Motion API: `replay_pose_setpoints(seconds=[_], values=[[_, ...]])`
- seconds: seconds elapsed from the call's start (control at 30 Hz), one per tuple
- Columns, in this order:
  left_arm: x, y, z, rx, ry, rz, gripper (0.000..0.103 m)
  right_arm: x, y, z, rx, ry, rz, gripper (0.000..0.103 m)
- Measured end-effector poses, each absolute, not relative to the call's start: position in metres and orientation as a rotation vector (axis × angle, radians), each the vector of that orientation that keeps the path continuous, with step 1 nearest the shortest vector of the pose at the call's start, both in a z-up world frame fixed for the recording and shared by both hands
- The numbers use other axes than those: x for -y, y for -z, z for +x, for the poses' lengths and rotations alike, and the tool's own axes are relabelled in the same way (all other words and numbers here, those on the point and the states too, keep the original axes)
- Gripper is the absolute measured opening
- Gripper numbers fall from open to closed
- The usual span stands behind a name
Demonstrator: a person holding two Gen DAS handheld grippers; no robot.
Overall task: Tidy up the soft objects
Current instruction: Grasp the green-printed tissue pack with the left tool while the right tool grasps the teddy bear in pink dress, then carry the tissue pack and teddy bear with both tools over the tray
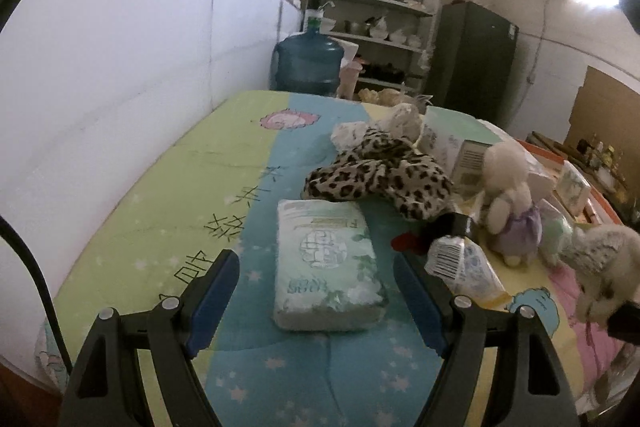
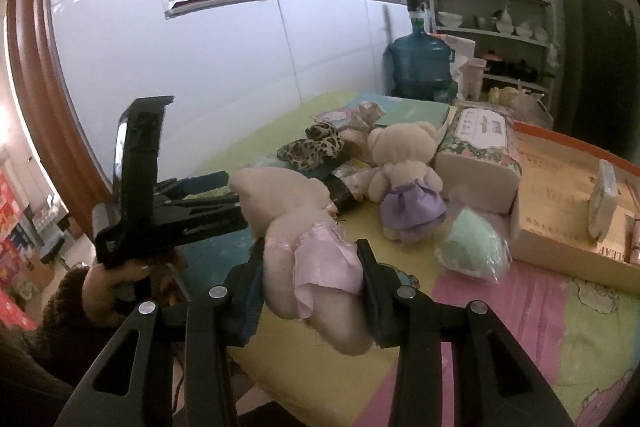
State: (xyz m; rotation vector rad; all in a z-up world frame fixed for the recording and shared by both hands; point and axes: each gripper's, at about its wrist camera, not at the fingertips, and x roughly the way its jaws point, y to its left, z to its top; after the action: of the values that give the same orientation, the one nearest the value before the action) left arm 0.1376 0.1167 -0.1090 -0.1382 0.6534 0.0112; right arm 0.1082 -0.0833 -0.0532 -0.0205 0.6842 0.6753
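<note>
Left wrist view: the left gripper (image 1: 316, 291) has its fingers wide apart, one on each side of the tissue pack (image 1: 329, 265) lying on the bedsheet (image 1: 168, 195), whose long axis runs straight ahead between them, untouched. The right gripper (image 2: 312, 281) is clamped on a pink-skirted teddy (image 2: 308, 247), so the left is probably nearer the pack.

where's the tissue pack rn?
In the left wrist view the tissue pack lies flat on the bed sheet, between the open left claw, just in front of the leopard-print cloth.
</note>
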Motion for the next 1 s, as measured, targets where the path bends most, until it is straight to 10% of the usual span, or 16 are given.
replay_pose_setpoints(seconds=[0.37,1.0], values=[[-0.120,0.118,0.146,-0.698,-0.014,-0.165,0.052,0.087,0.056,0.111,-0.691,-0.673,0.005,0.043],[-0.120,0.097,0.117,-0.637,-0.027,-0.177,0.048,0.091,0.051,0.106,-0.670,-0.678,0.020,0.043]])
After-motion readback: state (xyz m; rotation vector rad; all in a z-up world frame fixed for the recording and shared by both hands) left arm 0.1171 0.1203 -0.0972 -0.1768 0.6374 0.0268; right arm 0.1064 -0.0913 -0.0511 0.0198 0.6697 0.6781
